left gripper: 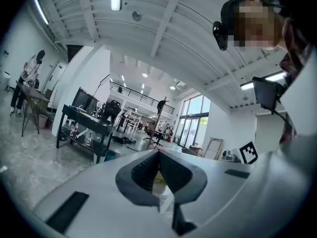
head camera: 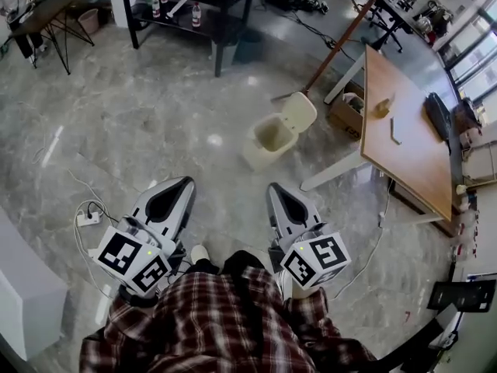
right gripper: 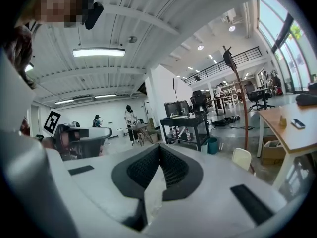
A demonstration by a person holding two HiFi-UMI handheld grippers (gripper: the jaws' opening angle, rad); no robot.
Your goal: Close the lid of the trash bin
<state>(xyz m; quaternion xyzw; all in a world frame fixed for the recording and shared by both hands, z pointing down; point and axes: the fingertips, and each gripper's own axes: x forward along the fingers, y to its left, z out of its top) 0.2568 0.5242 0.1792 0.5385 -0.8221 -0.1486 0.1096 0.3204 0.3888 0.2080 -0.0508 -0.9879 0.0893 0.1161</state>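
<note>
I carry my left gripper (head camera: 182, 183) and right gripper (head camera: 276, 189) low and close to my body, each with its jaws pressed together on nothing, since this job needs a push and no grasp. Both point ahead at the cream trash bin (head camera: 264, 142), which stands on the marble floor (head camera: 155, 115) well apart from me, near the wooden table (head camera: 404, 146) (a broom (head camera: 342, 41) leans just behind it). Its lid (head camera: 300, 112) is tipped back open on the far side, so I judge I must step closer and reach past the rim.
</note>
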